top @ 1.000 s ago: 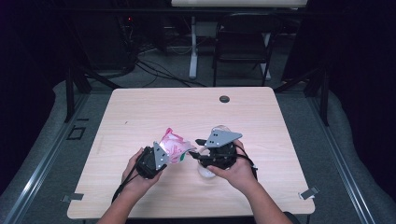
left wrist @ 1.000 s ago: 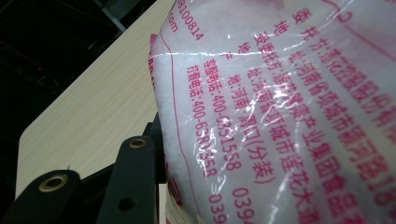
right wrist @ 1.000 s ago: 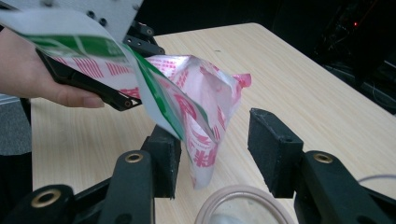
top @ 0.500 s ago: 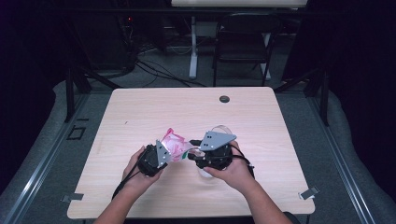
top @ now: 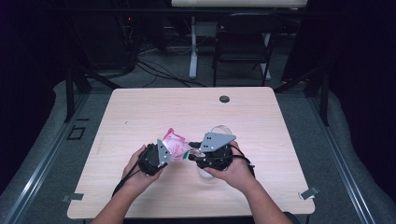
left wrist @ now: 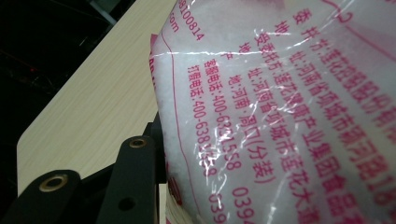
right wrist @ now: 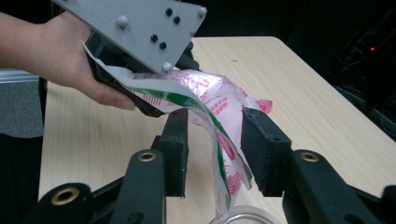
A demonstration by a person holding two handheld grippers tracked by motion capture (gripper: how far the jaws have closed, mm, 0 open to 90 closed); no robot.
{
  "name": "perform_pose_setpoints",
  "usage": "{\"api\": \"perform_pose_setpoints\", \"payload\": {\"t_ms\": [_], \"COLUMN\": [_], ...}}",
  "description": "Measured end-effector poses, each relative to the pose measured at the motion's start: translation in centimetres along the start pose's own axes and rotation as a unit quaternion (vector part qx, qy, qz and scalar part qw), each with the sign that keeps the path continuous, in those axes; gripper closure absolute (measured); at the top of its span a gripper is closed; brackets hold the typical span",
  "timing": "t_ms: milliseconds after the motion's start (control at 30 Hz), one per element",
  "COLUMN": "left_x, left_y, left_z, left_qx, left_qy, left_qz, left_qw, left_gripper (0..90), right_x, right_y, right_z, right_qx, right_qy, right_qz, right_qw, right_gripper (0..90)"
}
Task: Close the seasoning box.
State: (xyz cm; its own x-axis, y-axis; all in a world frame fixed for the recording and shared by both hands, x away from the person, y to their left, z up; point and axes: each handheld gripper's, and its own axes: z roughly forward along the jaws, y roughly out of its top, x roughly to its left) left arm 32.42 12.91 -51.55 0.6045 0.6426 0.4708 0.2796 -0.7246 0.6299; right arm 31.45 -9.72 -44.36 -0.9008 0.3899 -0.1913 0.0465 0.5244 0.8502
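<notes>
I have the left gripper (top: pixel 169 154) clamped on a pink-and-white printed plastic bag (top: pixel 173 142), holding it up off the wooden table (top: pixel 140 112) near the front middle. In the left gripper view the bag (left wrist: pixel 289 107) fills the space against one black jaw, white granules showing through the film; I judge the hold firm, though the second jaw is hidden behind the bag.

The right gripper (right wrist: pixel 212 154) has its jaws parted, and the bag's loose cut edge with its green stripe (right wrist: pixel 219 154) hangs down between them, touching neither pad clearly. A clear round container rim (right wrist: pixel 243 218) sits just below that flap; in the high view I see the same container (top: pixel 219 131) partly behind the right gripper (top: pixel 192 157).

Risks as I judge them:
- If I close the right jaws now, I may catch only one layer of the flap, and the mouth would stay shut or tear unevenly.
- The film is thin and slick; a pull against the left hold could slip it or rip it, spilling the granules on the table.
- Tilting the bag before its mouth is over the rim would pour beside the container.
- The right gripper sits very near the container and could knock it over.

Around: a dark grommet (top: pixel 224 99) at the table's far edge, well apart; a chair (top: pixel 243 46) beyond. Nothing on the table blocks me.
</notes>
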Motion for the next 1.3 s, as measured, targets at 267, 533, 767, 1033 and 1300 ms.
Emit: {"api": "perform_pose_setpoints", "payload": {"t_ms": [267,533,767,1033,1300], "left_x": [-0.5,-0.7,-1.0,-1.2,-1.4], "left_y": [0.8,0.8,0.8,0.9,1.1], "left_z": [-0.3,-0.4,-0.4,-0.3,-0.2], "left_qx": [-0.015,-0.017,-0.018,-0.023,-0.022], "left_qy": [0.003,0.016,0.027,0.034,0.041], "left_qz": [0.016,0.032,0.043,0.052,0.063], "left_qw": [0.9998,0.9992,0.9985,0.9978,0.997], "left_gripper": [60.3,60.3,60.4,60.4,60.5], "right_x": [-0.3,-0.2,-0.5,-0.6,-1.0], "right_y": [-0.6,-0.9,-1.0,-1.2,-1.6], "right_z": [0.1,0.2,0.2,0.2,0.2], "right_qx": [0.01,0.027,0.037,0.045,0.051], "right_qy": [0.008,0.016,0.026,0.039,0.057], "right_qz": [0.015,0.018,0.051,0.089,0.13], "right_qw": [0.9998,0.9993,0.9977,0.9942,0.9886], "right_gripper": [68.9,78.8,87.0,90.0,90.0]}}
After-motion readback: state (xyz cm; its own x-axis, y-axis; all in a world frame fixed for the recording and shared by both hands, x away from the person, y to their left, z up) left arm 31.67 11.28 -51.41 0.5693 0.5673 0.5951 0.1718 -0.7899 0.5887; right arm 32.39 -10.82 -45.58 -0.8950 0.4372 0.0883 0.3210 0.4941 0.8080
